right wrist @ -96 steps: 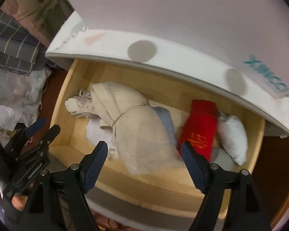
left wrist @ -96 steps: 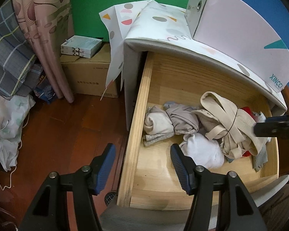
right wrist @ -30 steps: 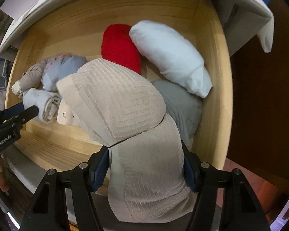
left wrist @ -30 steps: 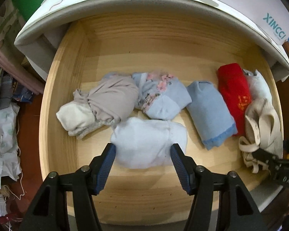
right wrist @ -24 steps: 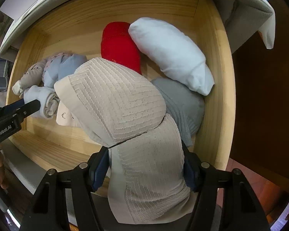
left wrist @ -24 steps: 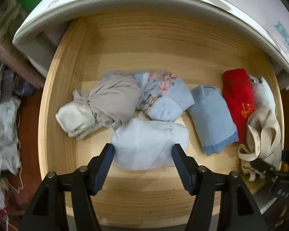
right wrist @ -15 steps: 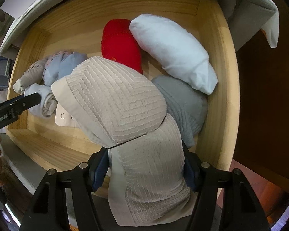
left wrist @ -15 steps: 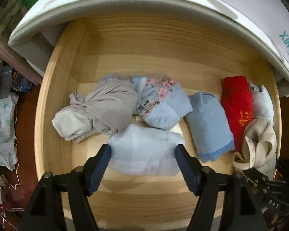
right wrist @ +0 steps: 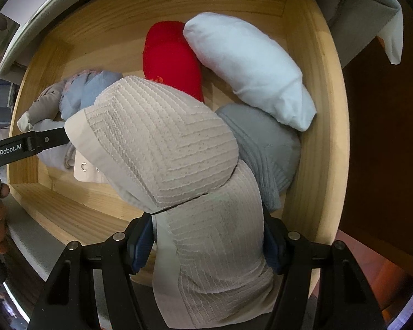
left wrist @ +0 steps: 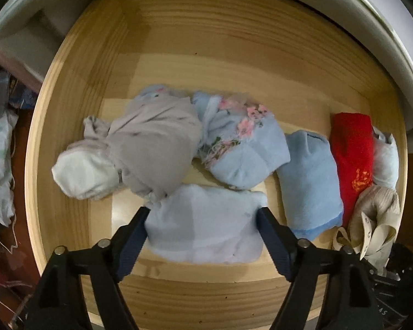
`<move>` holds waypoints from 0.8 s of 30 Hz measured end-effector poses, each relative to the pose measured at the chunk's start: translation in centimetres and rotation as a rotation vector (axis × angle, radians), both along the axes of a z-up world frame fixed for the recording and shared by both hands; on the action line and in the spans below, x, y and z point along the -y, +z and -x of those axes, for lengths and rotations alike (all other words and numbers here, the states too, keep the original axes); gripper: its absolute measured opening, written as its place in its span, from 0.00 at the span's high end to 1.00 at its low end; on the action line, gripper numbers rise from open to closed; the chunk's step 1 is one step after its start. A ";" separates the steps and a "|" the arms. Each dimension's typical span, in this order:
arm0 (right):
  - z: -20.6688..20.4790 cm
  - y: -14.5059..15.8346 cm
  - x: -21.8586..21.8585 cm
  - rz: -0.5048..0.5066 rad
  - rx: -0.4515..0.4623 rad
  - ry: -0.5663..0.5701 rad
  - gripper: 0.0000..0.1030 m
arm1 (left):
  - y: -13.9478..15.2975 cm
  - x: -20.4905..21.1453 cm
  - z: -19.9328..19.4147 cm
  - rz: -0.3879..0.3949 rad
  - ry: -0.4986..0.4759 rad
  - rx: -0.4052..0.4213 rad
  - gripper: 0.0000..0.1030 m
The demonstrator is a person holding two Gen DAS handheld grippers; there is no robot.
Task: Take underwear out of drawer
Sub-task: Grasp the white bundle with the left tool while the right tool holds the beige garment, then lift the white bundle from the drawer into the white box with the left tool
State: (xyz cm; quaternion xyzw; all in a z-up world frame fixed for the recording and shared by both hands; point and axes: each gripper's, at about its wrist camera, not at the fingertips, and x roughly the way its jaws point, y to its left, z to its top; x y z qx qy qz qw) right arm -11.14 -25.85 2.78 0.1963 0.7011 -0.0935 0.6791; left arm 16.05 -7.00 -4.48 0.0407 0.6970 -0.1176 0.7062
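Beige garment (right wrist: 179, 148) clamped between right jaws

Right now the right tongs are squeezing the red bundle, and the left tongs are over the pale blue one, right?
Not quite. The right wrist view shows the right tongs squeezing the beige ribbed garment; the red bundle lies untouched in the drawer. The left tongs are indeed over the pale blue bundle.

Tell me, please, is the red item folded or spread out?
Folded: the red item lies as a compact bundle in the drawer.
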 end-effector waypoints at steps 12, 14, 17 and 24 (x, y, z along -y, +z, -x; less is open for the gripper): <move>-0.1 -0.4 -1.3 0.032 -0.006 0.006 0.39 | 2.3 -2.7 2.3 0.047 -0.018 0.054 0.56; -0.1 -0.6 -1.4 0.032 -0.006 0.005 0.39 | 3.1 -3.0 2.9 0.051 -0.025 0.063 0.57; -0.2 -0.7 -1.7 0.036 -0.006 0.005 0.39 | 4.5 -3.6 4.0 0.065 -0.029 0.083 0.57; -0.2 -0.8 -2.0 0.044 -0.007 0.010 0.39 | 8.7 -4.3 5.2 0.097 -0.082 0.148 0.57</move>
